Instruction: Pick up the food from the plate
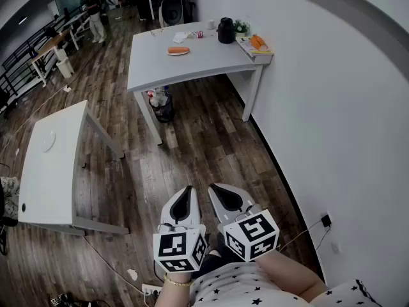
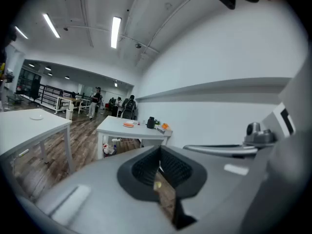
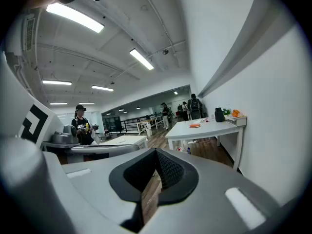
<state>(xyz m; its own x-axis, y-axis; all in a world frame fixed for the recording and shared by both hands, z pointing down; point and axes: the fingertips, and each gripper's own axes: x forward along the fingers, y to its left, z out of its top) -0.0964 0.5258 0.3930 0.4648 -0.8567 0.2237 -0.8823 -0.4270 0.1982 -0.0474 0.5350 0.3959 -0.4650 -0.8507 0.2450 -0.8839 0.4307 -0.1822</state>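
As the closed right hand-held gripper (image 1: 215, 187) hovers, food (image 1: 179, 50) lies far ahead.

I am standing in a big open-plan office or lab hall. The white desk (image 1: 204, 59) against the plain white wall (image 1: 332, 107) stands on a dark wood-plank floor (image 1: 192, 146), with a small waste bin (image 1: 163, 107) under it and a second white desk (image 1: 51, 165) well to its left in the head view. Beyond the wall desk, further rows of tables (image 1: 57, 40) run along a black railing (image 1: 19, 62), people (image 1: 94, 8) stand among them, and long strip lights (image 3: 141, 59) hang from a bare ceiling with exposed pipes.
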